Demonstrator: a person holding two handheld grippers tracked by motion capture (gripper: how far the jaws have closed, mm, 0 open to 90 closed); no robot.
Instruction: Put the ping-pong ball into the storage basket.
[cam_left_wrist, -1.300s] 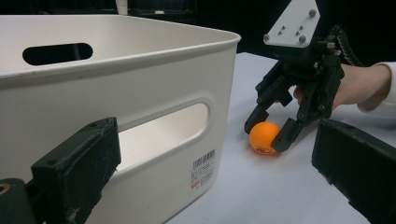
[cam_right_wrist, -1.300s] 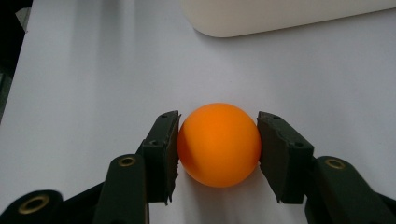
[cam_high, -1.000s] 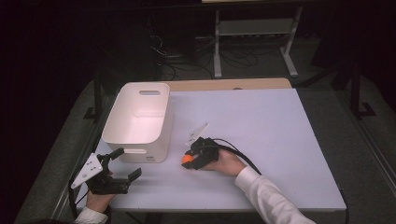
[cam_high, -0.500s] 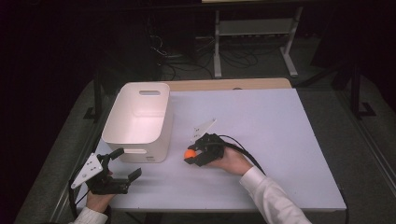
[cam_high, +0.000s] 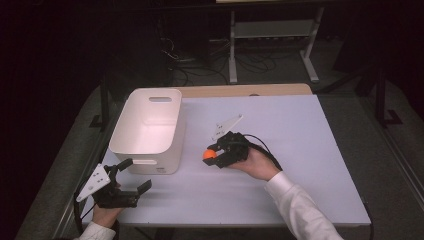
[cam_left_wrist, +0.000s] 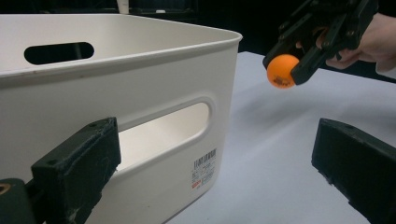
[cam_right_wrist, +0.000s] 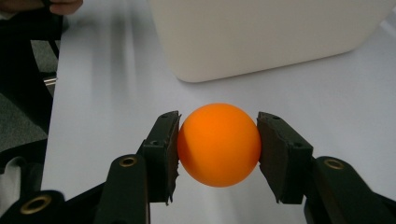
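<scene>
In the high view the left gripper (cam_high: 131, 176) sits at the lower left of the frame, near the table's (cam_high: 310, 165) front corner, with a hand (cam_high: 107, 212) behind it; its jaws stand wide apart and hold nothing. Its grey plate juts out toward the left edge. Just above it, left of centre, stands a white bin (cam_high: 145, 131) with a slot handle in its far wall; what can be seen of its inside is bare. In the left gripper view the bin (cam_left_wrist: 140, 93) takes up the left and middle of the frame, close in front of the spread jaws, with a second slot handle and a barcode label (cam_left_wrist: 204, 169) on the near wall. Right of the bin, near the centre of the high view, the right gripper (cam_high: 214, 155) is closed on an orange ball (cam_high: 209, 154), its jaws pointing left toward the bin but apart from it. The left gripper view shows the ball (cam_left_wrist: 281, 71) at the upper right, raised off the tabletop with a soft shadow beneath. In the right gripper view the ball (cam_right_wrist: 218, 143) sits at lower centre, pinched on both sides by the pads (cam_right_wrist: 166, 149), with the bin's wall across the top. The right hand (cam_high: 255, 162) and a white sleeve (cam_high: 300, 210) trail toward the lower right of the high view.
</scene>
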